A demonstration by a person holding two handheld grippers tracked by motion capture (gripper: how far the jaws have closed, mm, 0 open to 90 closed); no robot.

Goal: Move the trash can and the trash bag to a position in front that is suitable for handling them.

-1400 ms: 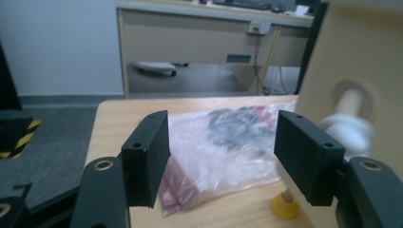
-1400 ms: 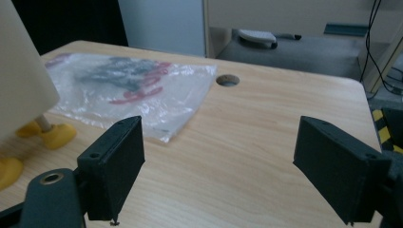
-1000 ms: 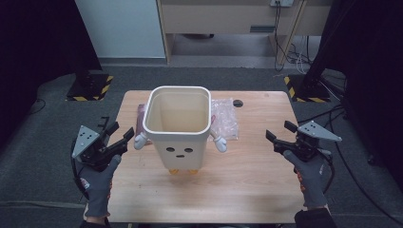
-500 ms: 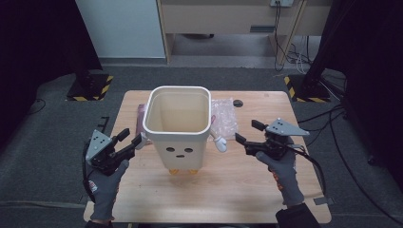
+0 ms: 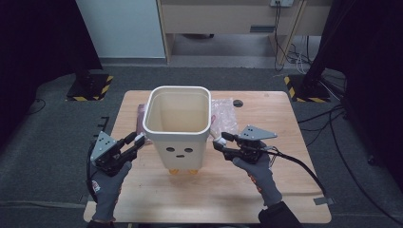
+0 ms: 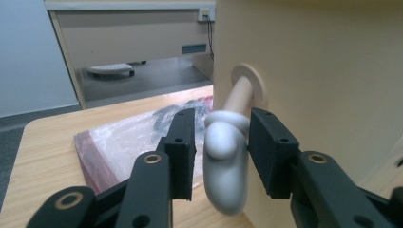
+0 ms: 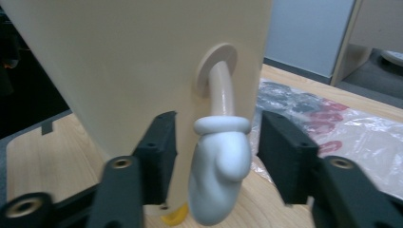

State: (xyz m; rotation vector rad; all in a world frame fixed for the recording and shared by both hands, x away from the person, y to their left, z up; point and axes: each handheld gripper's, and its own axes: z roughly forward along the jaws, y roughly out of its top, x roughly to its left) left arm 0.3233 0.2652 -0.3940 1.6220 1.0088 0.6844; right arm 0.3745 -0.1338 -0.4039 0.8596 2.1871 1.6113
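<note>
A cream bin (image 5: 177, 118) with a small face and yellow feet (image 5: 183, 171) stands upright in the middle of the wooden table (image 5: 285, 190). A thin arm ending in a white mitten sticks out of each side. My left gripper (image 5: 137, 141) (image 6: 223, 121) straddles the left mitten (image 6: 225, 161). Its jaws have just been closing; a slim gap shows at one pad. My right gripper (image 5: 220, 141) (image 7: 219, 122) straddles the right mitten (image 7: 221, 171). Its jaws have also just been closing, with space on both sides.
A clear plastic bag (image 5: 224, 114) (image 7: 342, 128) with dark and red contents lies behind the bin on the right. A reddish bag (image 5: 140, 118) (image 6: 128, 142) lies behind it on the left. A small black disc (image 5: 237, 102) sits near the far edge. A cable (image 5: 304, 171) trails from the right gripper.
The right gripper has moved left across the table to the bin's right mitten. The left gripper has edged in onto the left mitten. Both pairs of jaws stand narrower.
</note>
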